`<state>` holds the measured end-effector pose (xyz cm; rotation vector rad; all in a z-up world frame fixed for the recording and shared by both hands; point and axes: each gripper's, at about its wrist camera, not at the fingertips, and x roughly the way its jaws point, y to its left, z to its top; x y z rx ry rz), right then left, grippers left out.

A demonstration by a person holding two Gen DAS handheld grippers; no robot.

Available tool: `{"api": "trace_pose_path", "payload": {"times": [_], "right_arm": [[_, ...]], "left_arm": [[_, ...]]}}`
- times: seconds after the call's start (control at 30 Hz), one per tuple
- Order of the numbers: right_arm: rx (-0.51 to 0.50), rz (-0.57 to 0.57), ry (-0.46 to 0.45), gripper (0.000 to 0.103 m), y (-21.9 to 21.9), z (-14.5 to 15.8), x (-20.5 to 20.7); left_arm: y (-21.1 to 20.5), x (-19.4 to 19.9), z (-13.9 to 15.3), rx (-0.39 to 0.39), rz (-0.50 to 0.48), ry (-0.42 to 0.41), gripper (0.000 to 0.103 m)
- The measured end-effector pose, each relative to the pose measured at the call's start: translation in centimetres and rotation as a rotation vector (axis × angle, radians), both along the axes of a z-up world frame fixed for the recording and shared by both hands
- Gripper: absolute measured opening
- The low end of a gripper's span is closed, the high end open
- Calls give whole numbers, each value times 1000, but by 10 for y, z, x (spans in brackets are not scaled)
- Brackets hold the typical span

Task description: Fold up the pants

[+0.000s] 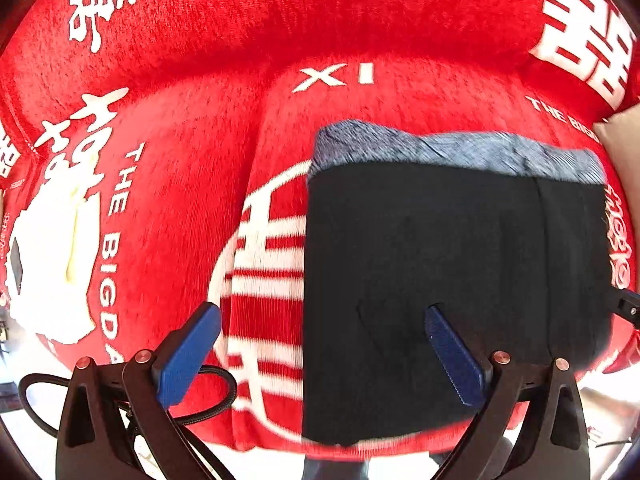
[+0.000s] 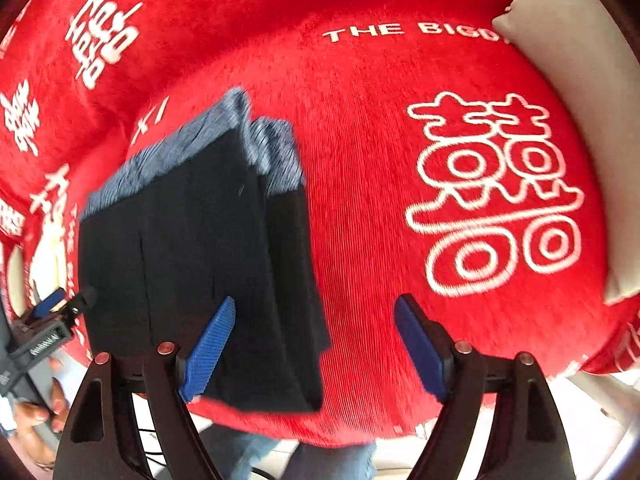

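while both point down, left hand-held gripper (image 1: 322, 354) and right hand-held gripper (image 2: 316, 346) gape empty above folded pants (image 1: 452, 280).

I see left gripper (image 1: 322, 354): black arms, blue ribbed fingers (image 1: 188, 356), copper screws | black cable (image 1: 216, 404) | right gripper (image 2: 316, 350): same | jeans (image 2: 328, 462)

A home living room: a plush red sofa cover (image 1: 192, 92) printed with white double-happiness characters, a beige cushion (image 2: 580, 92) at one end.
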<state>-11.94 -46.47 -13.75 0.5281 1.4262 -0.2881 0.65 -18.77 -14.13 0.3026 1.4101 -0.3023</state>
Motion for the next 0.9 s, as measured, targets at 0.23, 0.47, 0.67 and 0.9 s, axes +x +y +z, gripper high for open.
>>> {"api": "trace_pose_path", "payload": {"times": [0.23,0.47,0.67,0.9], "right_arm": [[-72,41,-31,103,46,42,-9],[-110,30,-6,103,72,70,-14],[-111,2,11,103,80,90,-21],[-127,-1,12,103,88,108,-24]], "left_arm": [[1,-26,32,-27,-37,39,102],[3,-42,58,-47,-64,60,102],[12,-48,82,-57,-59,43,102],[6,-57,90,60,-139,67,102]]}}
